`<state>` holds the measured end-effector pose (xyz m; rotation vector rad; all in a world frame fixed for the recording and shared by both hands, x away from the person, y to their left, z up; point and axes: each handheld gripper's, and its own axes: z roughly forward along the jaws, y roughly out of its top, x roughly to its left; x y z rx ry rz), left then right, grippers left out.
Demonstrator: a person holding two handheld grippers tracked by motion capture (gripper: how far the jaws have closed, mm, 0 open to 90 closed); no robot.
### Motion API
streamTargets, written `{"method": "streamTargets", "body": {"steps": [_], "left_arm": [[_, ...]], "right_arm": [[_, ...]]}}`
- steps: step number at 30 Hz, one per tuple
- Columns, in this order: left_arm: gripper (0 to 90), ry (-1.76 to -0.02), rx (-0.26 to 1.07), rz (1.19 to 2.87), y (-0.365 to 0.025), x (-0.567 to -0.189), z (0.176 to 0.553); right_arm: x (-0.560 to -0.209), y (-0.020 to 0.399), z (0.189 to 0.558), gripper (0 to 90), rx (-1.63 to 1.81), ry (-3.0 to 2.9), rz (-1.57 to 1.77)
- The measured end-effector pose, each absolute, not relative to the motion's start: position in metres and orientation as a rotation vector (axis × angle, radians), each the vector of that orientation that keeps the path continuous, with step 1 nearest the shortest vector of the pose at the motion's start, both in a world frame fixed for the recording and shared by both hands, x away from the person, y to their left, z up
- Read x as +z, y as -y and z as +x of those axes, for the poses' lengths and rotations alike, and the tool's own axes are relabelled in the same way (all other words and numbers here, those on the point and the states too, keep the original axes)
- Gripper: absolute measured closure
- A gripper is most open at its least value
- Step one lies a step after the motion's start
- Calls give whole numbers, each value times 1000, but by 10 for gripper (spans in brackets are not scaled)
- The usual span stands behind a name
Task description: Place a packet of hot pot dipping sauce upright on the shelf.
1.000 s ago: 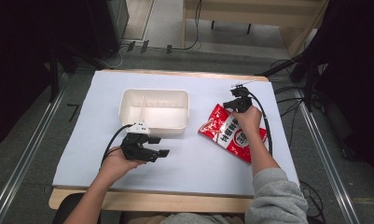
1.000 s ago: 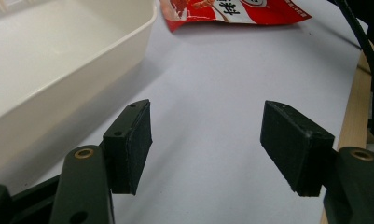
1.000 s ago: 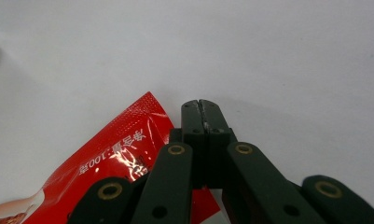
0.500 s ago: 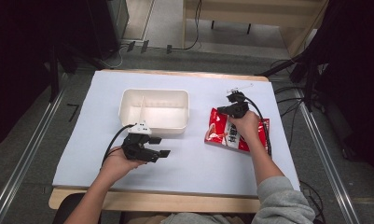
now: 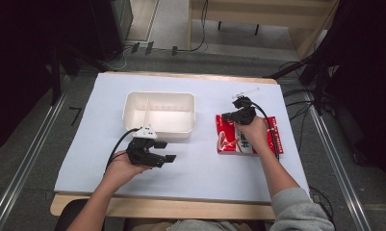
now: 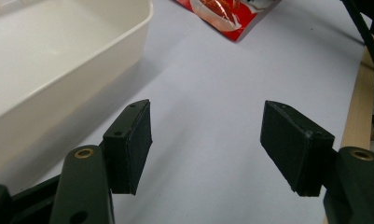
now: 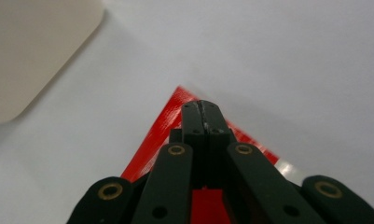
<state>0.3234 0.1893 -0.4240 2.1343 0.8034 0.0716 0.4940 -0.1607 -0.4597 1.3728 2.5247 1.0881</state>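
The red packet lies flat, long axis across the table, its corner pinched by the right gripper's closed fingers.

red packet right of the white tub, white panel with dark print down its middle, characters too small and blurred to read, no other label, number or sign legible on tub or table

White-covered table carries a cream tray and red packet.
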Motion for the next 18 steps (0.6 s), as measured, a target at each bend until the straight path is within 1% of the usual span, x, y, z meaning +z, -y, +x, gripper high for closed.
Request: {"method": "streamTargets", "body": {"steps": [2, 4, 7, 8, 12, 18], "left_arm": [[347, -804, 75, 2140, -190, -423, 323], [347, -802, 69, 2129, -191, -424, 323], [347, -807, 71, 2129, -192, -423, 324], [348, -805, 70, 2122, -193, -423, 324], [348, -805, 76, 2123, -194, -423, 324], [348, -803, 80, 2125, -194, -422, 324]], "right_arm": [[-456, 159, 501, 900, 1105, -2439, 1385], [-457, 156, 513, 900, 1068, -2432, 1422], [-458, 152, 520, 900, 1064, -2433, 1429], [-461, 145, 525, 900, 1024, -2468, 1423], [-464, 135, 525, 900, 978, -2536, 1384], [-464, 134, 519, 900, 996, -2622, 1372]]}}
